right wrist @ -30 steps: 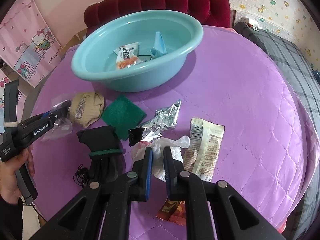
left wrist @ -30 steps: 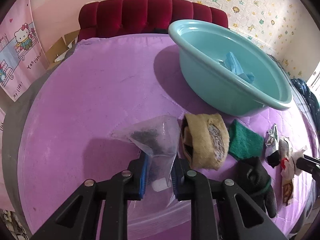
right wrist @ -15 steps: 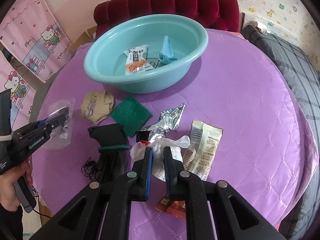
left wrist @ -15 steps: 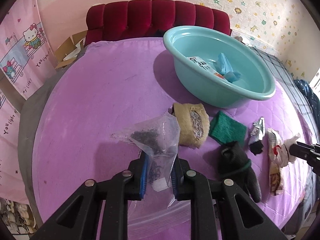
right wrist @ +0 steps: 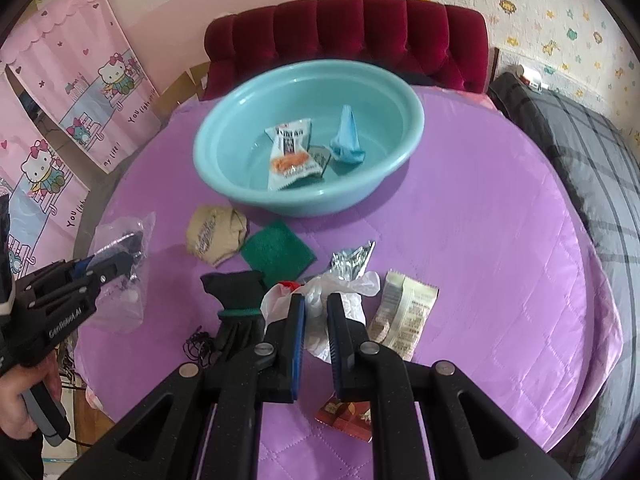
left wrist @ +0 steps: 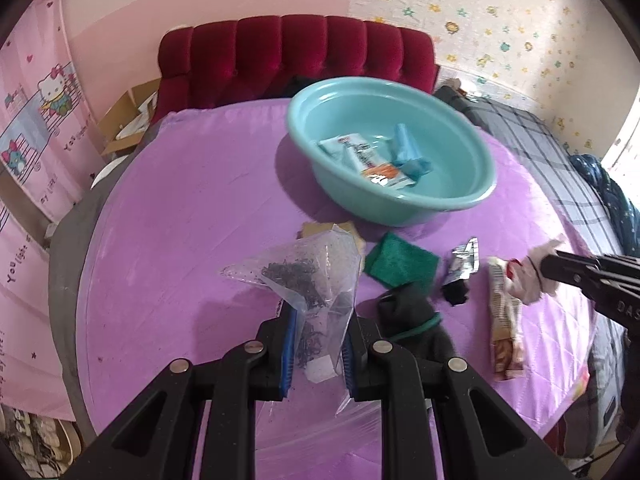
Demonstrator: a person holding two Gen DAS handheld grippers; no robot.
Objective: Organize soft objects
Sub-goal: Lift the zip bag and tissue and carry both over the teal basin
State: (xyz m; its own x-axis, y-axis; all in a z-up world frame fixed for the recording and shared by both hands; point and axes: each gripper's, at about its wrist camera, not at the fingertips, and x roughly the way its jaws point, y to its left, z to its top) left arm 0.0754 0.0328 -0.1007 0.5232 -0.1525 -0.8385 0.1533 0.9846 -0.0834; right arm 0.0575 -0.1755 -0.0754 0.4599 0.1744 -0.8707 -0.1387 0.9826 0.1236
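Observation:
My left gripper [left wrist: 318,312] is shut on a clear plastic bag [left wrist: 316,276] with dark bits inside, held above the purple table. It also shows in the right wrist view [right wrist: 120,258]. My right gripper [right wrist: 316,304] is shut on a crumpled white plastic bag [right wrist: 344,286] with a red spot, lifted off the table; it shows in the left wrist view [left wrist: 528,280]. A teal basin [right wrist: 224,168] stands at the back holding a snack packet [right wrist: 290,152] and a blue cloth [right wrist: 346,140].
On the table lie a beige rolled sock [right wrist: 214,234], a green scouring pad [right wrist: 276,254], a black glove [right wrist: 236,292], a silver wrapper [right wrist: 352,262], a beige snack packet [right wrist: 404,314] and a red packet [right wrist: 348,420]. A red sofa [right wrist: 344,28] stands behind.
Both grippers have risen with their bags; the view takes in more of the table. The white bag has come up off the table in my right gripper.

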